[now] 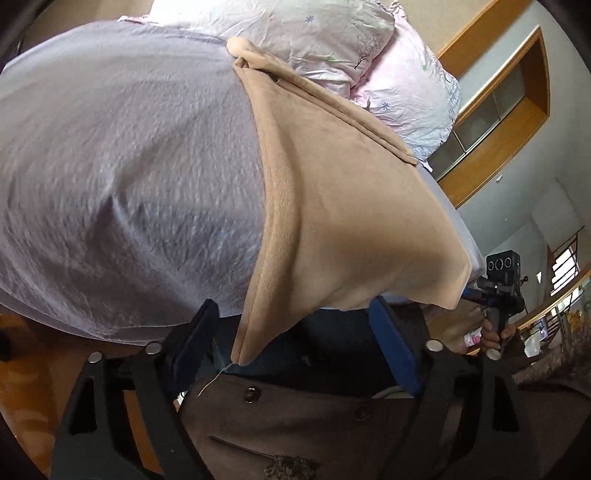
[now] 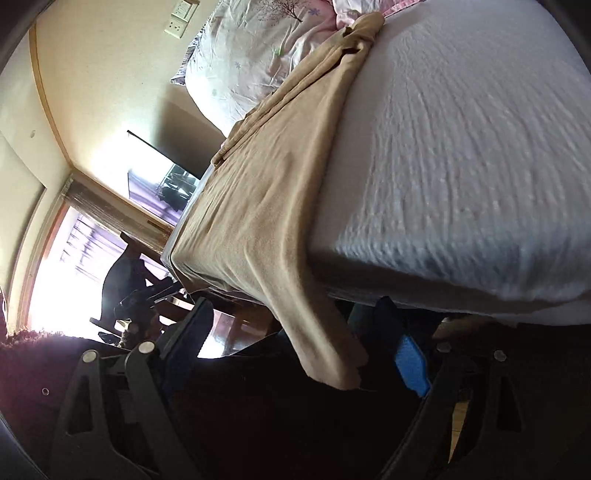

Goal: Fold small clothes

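Observation:
A tan fleece garment (image 1: 332,192) lies on the pale lilac bed sheet (image 1: 122,158), with its near end hanging over the bed's edge. My left gripper (image 1: 295,332) is open; a tan corner hangs between its spread fingers, not clamped. In the right wrist view the same garment (image 2: 266,206) runs along the bed's left edge and its near corner droops between the open fingers of my right gripper (image 2: 299,339). The right gripper also shows in the left wrist view (image 1: 498,295), held in a hand at the right.
Floral pillows (image 1: 332,40) lie at the head of the bed, touching the garment's far end. The person's brown coat (image 1: 314,424) fills the foreground. A wooden headboard shelf (image 1: 509,110) stands to the right. A bright window (image 2: 66,258) and wall socket (image 2: 179,18) lie left.

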`<action>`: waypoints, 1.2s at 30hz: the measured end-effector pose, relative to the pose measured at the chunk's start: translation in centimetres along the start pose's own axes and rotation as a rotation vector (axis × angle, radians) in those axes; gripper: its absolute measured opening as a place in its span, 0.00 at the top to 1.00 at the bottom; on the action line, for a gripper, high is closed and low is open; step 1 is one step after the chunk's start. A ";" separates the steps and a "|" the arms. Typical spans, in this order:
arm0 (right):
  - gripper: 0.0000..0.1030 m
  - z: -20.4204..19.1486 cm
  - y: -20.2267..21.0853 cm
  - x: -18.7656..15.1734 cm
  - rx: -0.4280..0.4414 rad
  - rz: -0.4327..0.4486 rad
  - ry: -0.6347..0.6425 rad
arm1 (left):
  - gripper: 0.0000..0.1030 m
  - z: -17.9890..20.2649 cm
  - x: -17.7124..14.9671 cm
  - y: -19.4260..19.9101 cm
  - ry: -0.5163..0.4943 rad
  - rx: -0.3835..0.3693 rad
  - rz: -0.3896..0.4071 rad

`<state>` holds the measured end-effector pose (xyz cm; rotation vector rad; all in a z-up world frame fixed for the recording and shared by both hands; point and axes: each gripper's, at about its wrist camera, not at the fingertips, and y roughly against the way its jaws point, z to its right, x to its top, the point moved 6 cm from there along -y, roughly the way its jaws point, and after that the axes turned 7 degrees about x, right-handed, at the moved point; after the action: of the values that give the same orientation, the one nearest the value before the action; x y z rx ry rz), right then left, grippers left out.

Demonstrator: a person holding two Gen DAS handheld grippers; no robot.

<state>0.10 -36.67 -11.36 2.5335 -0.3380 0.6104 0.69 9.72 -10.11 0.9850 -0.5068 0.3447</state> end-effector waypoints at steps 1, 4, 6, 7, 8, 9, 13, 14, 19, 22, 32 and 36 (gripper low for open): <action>0.24 0.0 -0.6 0.0 0.021 -0.008 0.000 | 0.41 -0.4 -0.1 -0.5 0.021 -0.004 -0.013; 0.82 -0.4 -1.9 -0.7 0.064 -0.055 -0.004 | 0.81 -1.3 -0.5 -1.6 0.114 -0.053 -0.049; 0.94 -1.3 -1.7 -0.9 0.084 -0.066 0.018 | 0.94 -1.1 -0.6 -0.7 0.148 -0.116 -0.029; 0.94 -2.1 -1.3 -0.7 0.106 -0.059 0.033 | 0.94 -0.8 -0.4 0.2 0.158 -0.155 -0.007; 0.94 -3.2 -0.6 -0.2 0.130 -0.044 0.057 | 0.94 -0.4 0.0 1.2 0.162 -0.193 0.015; 0.94 -4.3 0.0 0.6 0.145 -0.027 0.083 | 0.94 0.1 0.5 2.2 0.159 -0.222 0.043; 0.94 -8.8 2.2 6.0 0.197 0.079 0.217 | 0.94 1.6 5.4 5.9 0.149 -0.292 0.176; 0.94 -9.6 2.4 7.7 0.202 0.106 0.241 | 0.94 1.9 7.1 6.2 0.139 -0.287 0.199; 0.94 -10.5 1.2 19.4 0.137 0.283 0.248 | 0.95 1.9 18.6 4.1 0.134 -0.185 0.268; 0.94 -6.3 -0.5 26.7 0.054 0.388 0.100 | 0.95 0.7 25.3 0.0 0.183 -0.094 0.257; 0.87 8.4 -7.6 33.8 -0.056 0.426 -0.424 | 0.95 -4.9 31.4 -11.0 0.383 -0.027 0.073; 0.36 10.7 -6.8 35.5 0.028 0.565 -0.525 | 0.94 -6.6 31.7 -11.2 0.505 -0.116 0.045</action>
<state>37.12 -40.78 -5.33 2.5890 -1.2626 0.1197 34.25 11.17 -3.40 0.7386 -0.0875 0.5779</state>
